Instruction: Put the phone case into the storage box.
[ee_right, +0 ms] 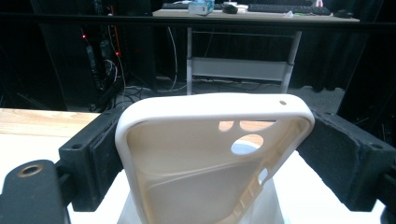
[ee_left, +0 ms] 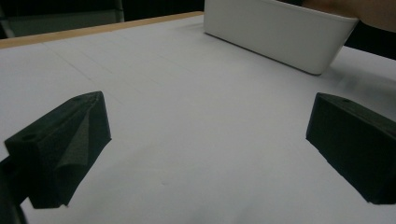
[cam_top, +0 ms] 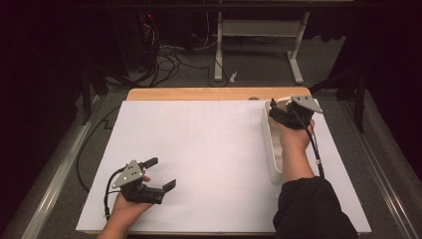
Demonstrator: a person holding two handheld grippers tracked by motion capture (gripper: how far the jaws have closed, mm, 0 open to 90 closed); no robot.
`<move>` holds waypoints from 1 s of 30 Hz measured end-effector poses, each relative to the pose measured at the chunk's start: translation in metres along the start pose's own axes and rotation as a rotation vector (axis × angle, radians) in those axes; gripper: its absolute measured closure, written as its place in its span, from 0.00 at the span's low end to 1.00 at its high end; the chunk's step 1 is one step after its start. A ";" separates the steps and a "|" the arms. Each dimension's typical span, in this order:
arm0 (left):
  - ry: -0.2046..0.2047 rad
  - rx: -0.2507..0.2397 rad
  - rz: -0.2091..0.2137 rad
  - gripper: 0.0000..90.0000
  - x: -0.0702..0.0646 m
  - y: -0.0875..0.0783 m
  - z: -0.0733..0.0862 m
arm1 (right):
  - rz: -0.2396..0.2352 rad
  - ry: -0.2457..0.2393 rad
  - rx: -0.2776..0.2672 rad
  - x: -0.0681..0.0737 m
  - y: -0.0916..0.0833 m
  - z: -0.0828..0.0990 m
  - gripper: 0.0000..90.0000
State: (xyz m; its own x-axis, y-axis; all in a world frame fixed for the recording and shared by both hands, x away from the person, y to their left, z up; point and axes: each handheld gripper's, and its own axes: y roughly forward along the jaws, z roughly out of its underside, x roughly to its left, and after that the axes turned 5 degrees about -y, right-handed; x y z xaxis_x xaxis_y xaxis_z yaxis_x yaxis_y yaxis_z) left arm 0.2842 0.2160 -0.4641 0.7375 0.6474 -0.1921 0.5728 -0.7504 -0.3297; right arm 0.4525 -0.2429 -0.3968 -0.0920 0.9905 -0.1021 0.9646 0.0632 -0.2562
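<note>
Right claw point(cam_top: 278, 107): clamped on a white phone case point(ee_right: 210, 154), jaws pressing its two long edges, so it's a grip across the width.
Left claw point(cam_top: 161, 174): spread wide, holding nothing, parked low near the front-left of the white surface point(cam_top: 199, 149).
Where the case is: up in the right claw, over the far end of the white bin point(cam_top: 272, 149) on the right side of the surface. I can't tell if it touches the bin.
Which way it points: camera-cutout end sticks out past the jaws, away from the hand; the open inner side faces the right gripper view's camera.
Long axis: runs along the claw's own reach, roughly toward the far edge of the surface.
Key relation: the bin sits right under the case, its long side going front to back, so both long axes look about lined up.
Nearer hand: right one, easily. The left is well apart from the bin.
My guess: a drop or a lift-out, can't say which.
</note>
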 end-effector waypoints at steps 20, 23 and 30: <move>0.000 0.006 0.006 0.01 0.000 0.000 0.000 | 0.064 0.077 0.046 0.000 0.007 -0.009 0.12; 0.001 0.007 0.008 0.01 0.000 0.000 0.000 | 0.077 0.079 0.048 0.002 0.010 -0.011 0.12; 0.002 0.010 0.010 0.01 0.000 0.001 0.000 | 0.093 0.080 0.036 0.004 0.015 -0.012 0.12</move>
State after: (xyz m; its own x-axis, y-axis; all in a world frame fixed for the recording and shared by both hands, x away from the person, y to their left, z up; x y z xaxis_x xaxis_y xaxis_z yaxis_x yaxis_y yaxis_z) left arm 0.2845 0.2158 -0.4648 0.7437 0.6398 -0.1939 0.5620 -0.7553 -0.3370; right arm 0.4697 -0.2361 -0.3897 0.0193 0.9985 -0.0503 0.9583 -0.0329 -0.2839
